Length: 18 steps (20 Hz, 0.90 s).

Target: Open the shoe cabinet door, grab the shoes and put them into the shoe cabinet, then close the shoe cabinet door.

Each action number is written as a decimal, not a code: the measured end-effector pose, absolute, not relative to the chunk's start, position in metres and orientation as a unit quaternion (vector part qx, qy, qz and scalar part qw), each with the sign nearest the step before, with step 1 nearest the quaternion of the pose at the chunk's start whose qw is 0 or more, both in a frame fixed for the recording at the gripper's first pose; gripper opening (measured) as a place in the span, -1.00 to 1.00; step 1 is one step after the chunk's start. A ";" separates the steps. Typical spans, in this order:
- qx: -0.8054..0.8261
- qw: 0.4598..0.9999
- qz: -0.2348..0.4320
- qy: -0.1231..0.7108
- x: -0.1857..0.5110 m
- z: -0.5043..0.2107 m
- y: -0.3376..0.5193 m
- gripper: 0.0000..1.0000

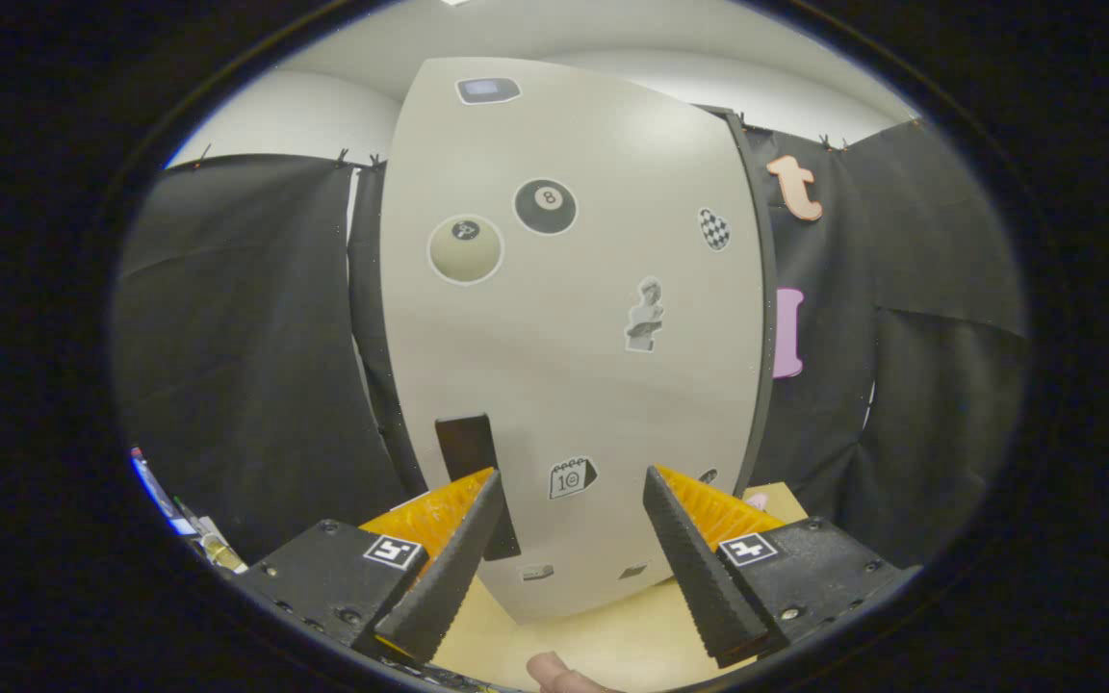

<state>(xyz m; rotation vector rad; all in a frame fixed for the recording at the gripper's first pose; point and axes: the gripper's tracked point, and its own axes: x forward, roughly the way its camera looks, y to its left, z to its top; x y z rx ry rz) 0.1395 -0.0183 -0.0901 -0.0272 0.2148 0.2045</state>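
A fingertip (554, 671) pokes in at the near edge, on the pale counter (612, 635), between the fingers of the tongs (569, 500), which are spread wide and grip nothing. Just ahead stands the shoe cabinet (564, 337), its light-grey door (535, 385) shut and dotted with stickers; dark handle (477, 481) low on the door's left, touching or just behind the left finger. Black cloth wall either side.

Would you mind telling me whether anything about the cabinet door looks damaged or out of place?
Nothing stands out. The cabinet door is shut, upright and unmarked apart from its stickers; the dark handle sits straight. The gripper is open, fingers spread before the door.
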 end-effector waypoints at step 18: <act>-0.029 0.992 0.087 0.090 0.121 -0.065 0.002 0.93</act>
